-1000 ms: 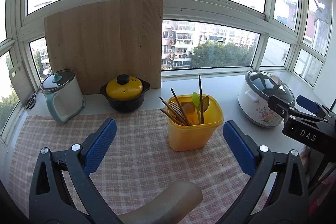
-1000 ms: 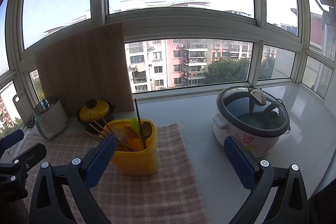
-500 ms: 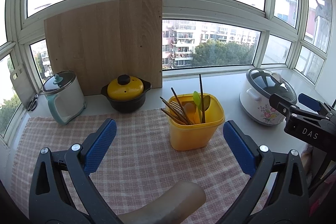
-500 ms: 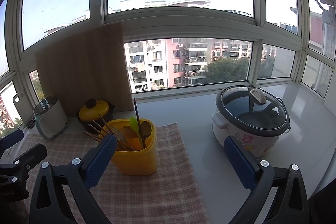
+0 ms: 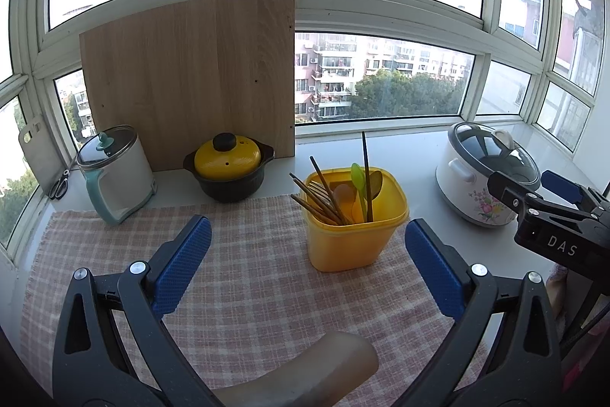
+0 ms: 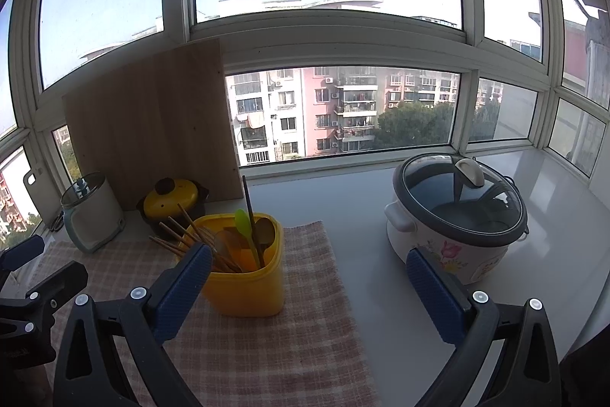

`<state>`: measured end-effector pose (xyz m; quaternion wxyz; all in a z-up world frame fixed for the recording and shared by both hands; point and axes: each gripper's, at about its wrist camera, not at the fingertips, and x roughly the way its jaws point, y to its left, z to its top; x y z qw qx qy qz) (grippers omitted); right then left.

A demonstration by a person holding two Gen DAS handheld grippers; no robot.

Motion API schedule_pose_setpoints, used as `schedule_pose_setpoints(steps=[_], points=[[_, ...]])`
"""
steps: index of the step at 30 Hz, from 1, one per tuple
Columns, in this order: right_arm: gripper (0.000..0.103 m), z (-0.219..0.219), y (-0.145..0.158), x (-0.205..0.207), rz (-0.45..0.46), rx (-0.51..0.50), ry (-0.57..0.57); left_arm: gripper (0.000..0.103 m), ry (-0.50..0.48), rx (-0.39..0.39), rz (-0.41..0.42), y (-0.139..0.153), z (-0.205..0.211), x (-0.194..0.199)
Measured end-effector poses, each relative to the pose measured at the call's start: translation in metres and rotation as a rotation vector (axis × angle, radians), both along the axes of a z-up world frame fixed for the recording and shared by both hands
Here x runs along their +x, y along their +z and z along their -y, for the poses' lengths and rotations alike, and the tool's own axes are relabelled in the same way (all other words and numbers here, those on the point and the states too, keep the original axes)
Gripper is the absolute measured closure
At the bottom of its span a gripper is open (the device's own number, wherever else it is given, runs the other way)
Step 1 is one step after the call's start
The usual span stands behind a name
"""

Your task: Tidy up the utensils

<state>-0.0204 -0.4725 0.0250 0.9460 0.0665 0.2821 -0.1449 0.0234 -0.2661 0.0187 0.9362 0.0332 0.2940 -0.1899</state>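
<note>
A yellow plastic tub (image 5: pixel 352 239) (image 6: pixel 248 287) stands on a pink checked cloth (image 5: pixel 244 273) (image 6: pixel 267 342). Inside it are several wooden chopsticks (image 5: pixel 316 195) (image 6: pixel 183 235), a green spoon (image 5: pixel 358 178) (image 6: pixel 244 227), wooden spoons and one dark chopstick standing upright. My left gripper (image 5: pixel 307 266) hangs open above the cloth, just in front of the tub, with nothing between its blue pads. My right gripper (image 6: pixel 309 288) is open too, to the right of the tub, holding nothing. A rounded beige object (image 5: pixel 305 374) pokes up at the bottom of the left wrist view.
At the back left stand a white and teal kettle (image 5: pixel 112 174), a black pot with a yellow lid (image 5: pixel 228 166) and a tall wooden board (image 5: pixel 190 79). A flowered rice cooker (image 6: pixel 457 216) sits on the white counter to the right. Windows ring the counter.
The left gripper has shifted slightly, so the tub sits a little further right in its view. The right gripper has drifted a touch closer to the tub. Both stay open.
</note>
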Motion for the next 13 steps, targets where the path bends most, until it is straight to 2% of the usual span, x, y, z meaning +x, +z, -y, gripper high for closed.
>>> schedule_pose_setpoints(steps=[13], points=[[0.000, -0.0020, -0.0056, 0.0026, -0.012, 0.005, 0.009, 0.000, 0.021, 0.011, 0.019, -0.0018, 0.0005, 0.0004]])
